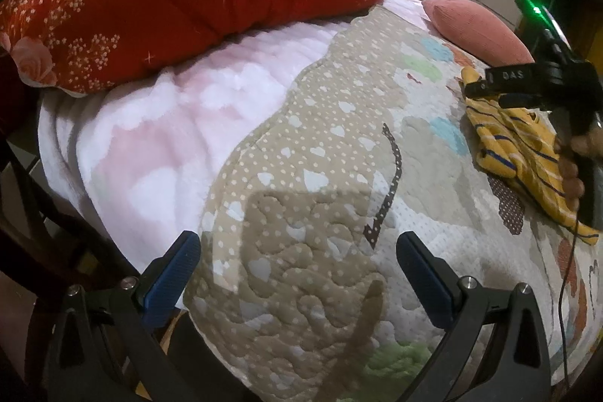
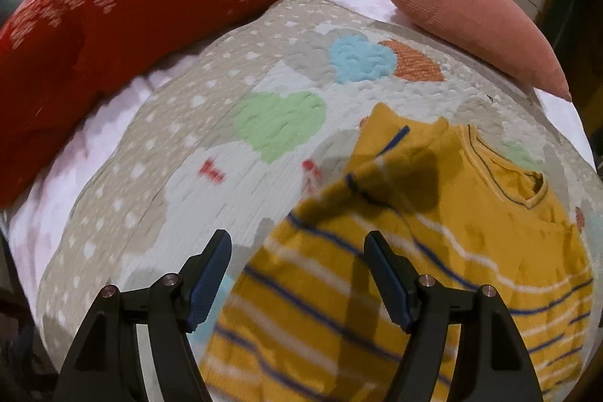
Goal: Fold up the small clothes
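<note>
Blue-padded fingers [image 2: 211,274] of the right tool [image 2: 297,274] fill the bottom of the right wrist view, spread wide with nothing pinched between them. Directly beyond and under the gap lies the yellow striped shirt [image 2: 433,251], spread on the patchwork quilt [image 2: 158,176] of a bed. Its striped body runs from the bottom centre of the frame up toward the right, where the collar opening sits near the right edge, so its long axis slants from lower left to upper right. One sleeve or flap is turned over near the frame's centre, lying across the body, just above the tool's tips.

In the left wrist view, the left tool [image 1: 297,274] is likewise spread and empty, hovering over bare quilt at the bottom of the frame. From there the shirt [image 1: 527,157] sits well apart, at the far right edge, beneath the right tool [image 1: 486,93] and the hand [image 1: 573,161] that carries it.

The right tool is plainly the nearer one; the left would have to cross toward the right of its frame to reach the garment. Judging by the rumpled lie, the fold looks only partly done.

A red floral cushion [image 2: 150,6] and a pink pillow [image 2: 471,25] border the quilt along the top.
</note>
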A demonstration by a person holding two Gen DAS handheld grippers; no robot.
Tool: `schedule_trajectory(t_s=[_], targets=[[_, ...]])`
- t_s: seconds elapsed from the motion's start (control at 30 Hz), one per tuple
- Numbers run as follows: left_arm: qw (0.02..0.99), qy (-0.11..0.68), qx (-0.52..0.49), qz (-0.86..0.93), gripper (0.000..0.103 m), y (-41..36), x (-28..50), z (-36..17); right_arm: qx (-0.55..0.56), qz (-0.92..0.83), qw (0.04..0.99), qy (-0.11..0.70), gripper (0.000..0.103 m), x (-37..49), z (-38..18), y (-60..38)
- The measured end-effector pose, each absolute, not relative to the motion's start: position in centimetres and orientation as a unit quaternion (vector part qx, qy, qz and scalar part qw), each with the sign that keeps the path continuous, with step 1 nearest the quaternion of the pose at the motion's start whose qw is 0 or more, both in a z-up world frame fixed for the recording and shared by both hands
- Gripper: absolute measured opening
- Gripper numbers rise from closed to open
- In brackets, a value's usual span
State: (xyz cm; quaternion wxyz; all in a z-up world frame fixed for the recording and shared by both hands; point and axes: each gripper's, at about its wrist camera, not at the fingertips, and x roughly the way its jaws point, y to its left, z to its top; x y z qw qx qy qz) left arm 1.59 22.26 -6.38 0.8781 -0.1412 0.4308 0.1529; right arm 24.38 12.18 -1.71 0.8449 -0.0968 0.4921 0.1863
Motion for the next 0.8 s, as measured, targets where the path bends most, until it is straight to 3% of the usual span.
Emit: schedule_trajectory(t_s=[0.33, 0.57, 0.67, 0.7, 0.73, 0.8], targets=[[0.871, 0.432, -0.166, 0.165, 0.103, 23.8, -0.2, -6.9, -0.27, 0.174, 0.836, 0.445, 0.079, 16.9, -4.3, 16.2], [0.869, 0.43, -0.173, 0.173, 0.103, 24.4, -1.0, -7.0, -0.422, 0.041, 0.829, 0.366, 0.076, 16.3, -7.3, 18.4], [0.868, 0.431, -0.176, 0.172, 0.103, 24.3, -1.2, -6.8, -0.409, 0.045, 0.826, 0.384, 0.052, 17.2, -8.0, 18.5], [0.869, 0.431, -0.175, 0.172, 0.103, 24.2, -1.3, -6.6, -0.404, 0.05, 0.827, 0.389, 0.032, 17.4, -8.0, 18.6], [0.871, 0.428, -0.171, 0.171, 0.103, 23.9, -1.5, -6.3, -0.402, 0.051, 0.827, 0.389, 0.02, 17.4, -7.8, 18.6], [0.875, 0.423, -0.161, 0.17, 0.103, 23.3, -1.9, -5.6, -0.377, 0.065, 0.837, 0.392, 0.015, 17.5, -7.0, 17.8]])
